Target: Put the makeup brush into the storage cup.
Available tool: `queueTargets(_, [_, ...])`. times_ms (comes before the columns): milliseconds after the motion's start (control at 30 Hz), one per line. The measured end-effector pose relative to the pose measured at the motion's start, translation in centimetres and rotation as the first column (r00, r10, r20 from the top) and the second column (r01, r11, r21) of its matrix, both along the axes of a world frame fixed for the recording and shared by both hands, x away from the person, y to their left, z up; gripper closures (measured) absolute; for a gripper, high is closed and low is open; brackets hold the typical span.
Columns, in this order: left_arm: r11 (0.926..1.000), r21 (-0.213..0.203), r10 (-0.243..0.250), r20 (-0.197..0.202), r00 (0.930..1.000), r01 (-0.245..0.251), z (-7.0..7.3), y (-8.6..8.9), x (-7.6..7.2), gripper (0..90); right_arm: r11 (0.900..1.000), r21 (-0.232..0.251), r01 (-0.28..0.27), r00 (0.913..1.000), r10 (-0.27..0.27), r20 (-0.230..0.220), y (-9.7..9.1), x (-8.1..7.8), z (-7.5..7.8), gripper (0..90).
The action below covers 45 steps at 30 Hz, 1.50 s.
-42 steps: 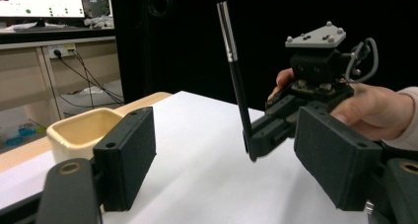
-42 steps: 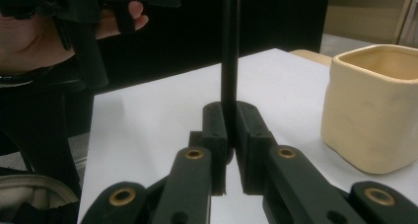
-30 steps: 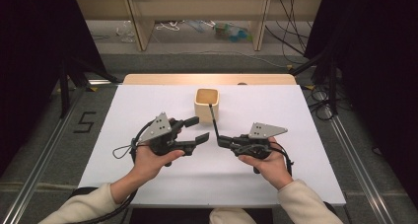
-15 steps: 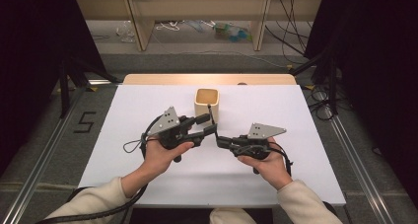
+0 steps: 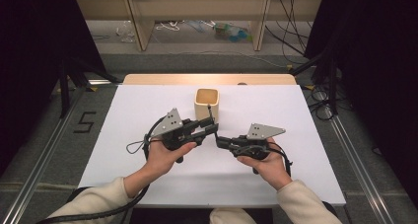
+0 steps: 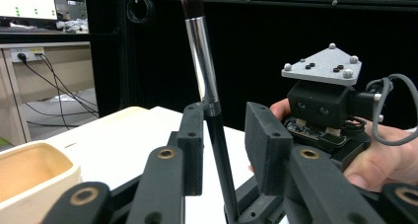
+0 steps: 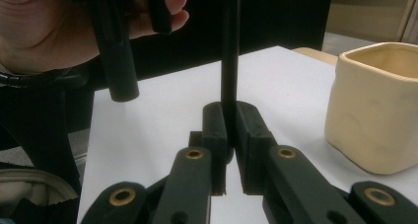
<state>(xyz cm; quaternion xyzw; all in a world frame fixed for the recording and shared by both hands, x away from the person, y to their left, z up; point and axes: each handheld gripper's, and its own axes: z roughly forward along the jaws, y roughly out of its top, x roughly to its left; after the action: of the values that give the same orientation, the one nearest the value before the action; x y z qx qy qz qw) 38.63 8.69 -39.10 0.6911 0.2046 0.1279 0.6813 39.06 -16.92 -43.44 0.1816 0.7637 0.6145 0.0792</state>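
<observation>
Brush: a makeup brush (image 6: 203, 81) stands almost straight up, a little tilted, with its soft tip at the top and its thin black handle pointing down. It is in the air over the middle of the white table (image 5: 123, 135), just in front of the cup.

Right gripper: the right gripper (image 7: 230, 130) is clenched tight on the bottom end of the brush handle and holds it up like a flag pole.

Left gripper: the left gripper (image 6: 224, 135) has its two jaws on either side of the handle, higher up, near where the shiny metal part starts. Its jaws have just been closing with the brush between them. One jaw looks like it is touching the handle, and there is a gap on the other side, so I think it is not squeezing yet (hard to be sure from here).

Which way: the brush's long line goes up and down, and the left jaws come at it from the side, so they cross it.

Hands: both hands lie low near the front edge of the table, with the grippers pointing in at each other.

Cup: a cream cup (image 5: 207, 103) sits just behind the brush, toward the far edge, and its mouth is open.
</observation>
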Motion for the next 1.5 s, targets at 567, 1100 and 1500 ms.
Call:
queueTargets(567, [0.9998, 0.010, -0.017, -0.020, 0.9997, 0.017, -0.5, -0.4, 0.1, 82.8, 0.9996, -0.026, 0.004, 1.0000, -0.004, 0.008, 0.2, 0.0, 0.0, 84.0])
queueTargets(1100, [0.9991, 0.033, 0.026, 0.031, 0.9992, -0.027, 0.0, 0.3, 0.5, 83.8, 0.9894, -0.097, 0.109, 0.9919, -0.114, -0.056, 0.1, 0.0, 0.1, 39.2])
queueTargets(1500, [0.9985, 0.016, 0.051, 0.045, 0.9977, -0.052, 0.0, 0.9, 0.8, 83.8, 0.9886, -0.086, 0.124, 0.9917, -0.126, -0.026, -0.6, -0.3, 0.3, 35.7])
